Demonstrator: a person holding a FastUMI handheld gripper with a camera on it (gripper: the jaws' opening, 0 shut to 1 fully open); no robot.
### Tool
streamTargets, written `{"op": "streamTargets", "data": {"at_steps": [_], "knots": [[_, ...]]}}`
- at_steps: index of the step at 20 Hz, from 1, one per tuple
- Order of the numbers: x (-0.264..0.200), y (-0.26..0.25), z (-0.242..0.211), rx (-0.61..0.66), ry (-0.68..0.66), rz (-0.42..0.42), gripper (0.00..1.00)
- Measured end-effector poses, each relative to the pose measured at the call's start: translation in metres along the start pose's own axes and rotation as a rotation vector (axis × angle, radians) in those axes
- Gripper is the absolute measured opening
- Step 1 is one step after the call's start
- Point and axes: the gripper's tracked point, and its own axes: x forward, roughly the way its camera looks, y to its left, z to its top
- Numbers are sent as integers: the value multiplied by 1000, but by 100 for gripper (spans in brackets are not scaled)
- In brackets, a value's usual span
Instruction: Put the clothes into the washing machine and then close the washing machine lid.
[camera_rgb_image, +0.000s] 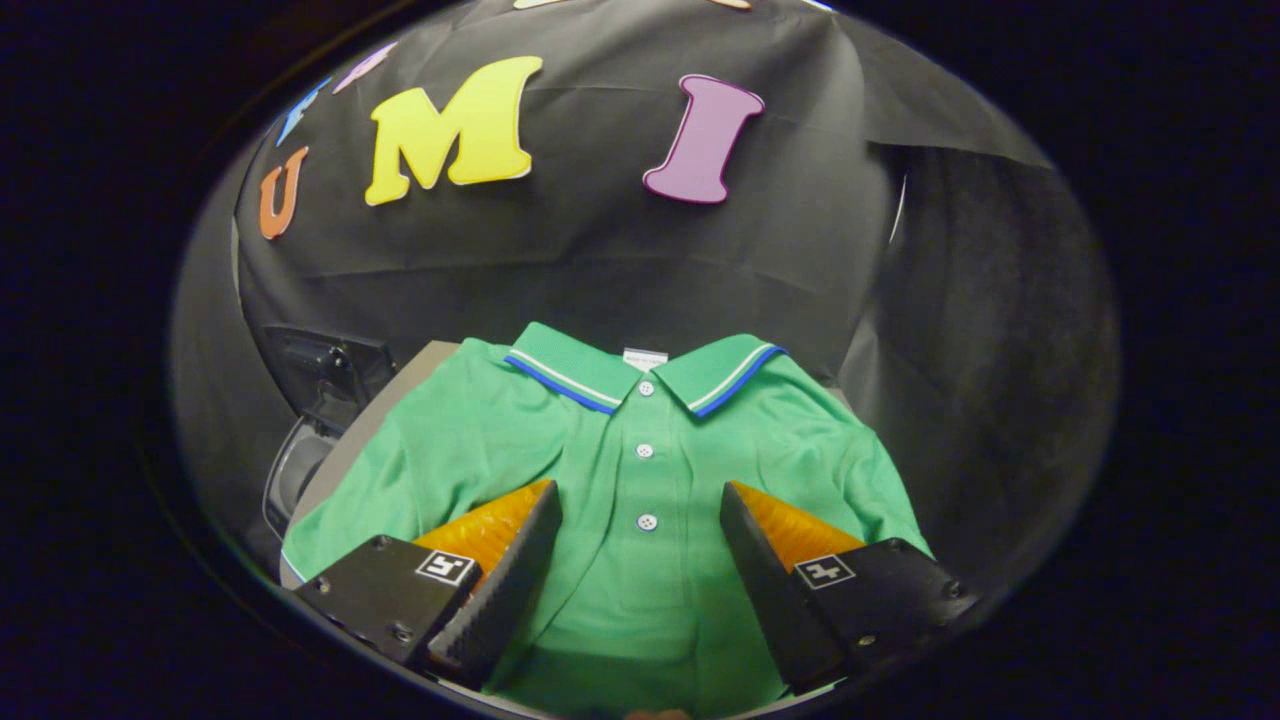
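**Green shirt lies flat under the open gripper**

The gripper (640, 500) is wide open and holds nothing. A green polo shirt (640, 440) lies spread on the desk (375, 425) in the lower middle of the frame, its buttons between the fingers. A dark machine (320, 390) sits at the left, beside the shirt's sleeve.

Grey tabletop (385, 415) before black cloth wall (600, 250)

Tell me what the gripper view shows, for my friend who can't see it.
A green polo shirt lies flat, collar away from the camera. The open tool hovers over its button placket, one finger on each side. A dark machine sits beside the shirt.
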Motion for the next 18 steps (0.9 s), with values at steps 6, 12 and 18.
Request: {"op": "streamTargets", "data": {"at_steps": [6,12,18], "knots": [[-1,8,-5,51,67,22,97],[-5,19,-1,17,69,20,8],[-32,23,14,85,-2,34,5]]}}
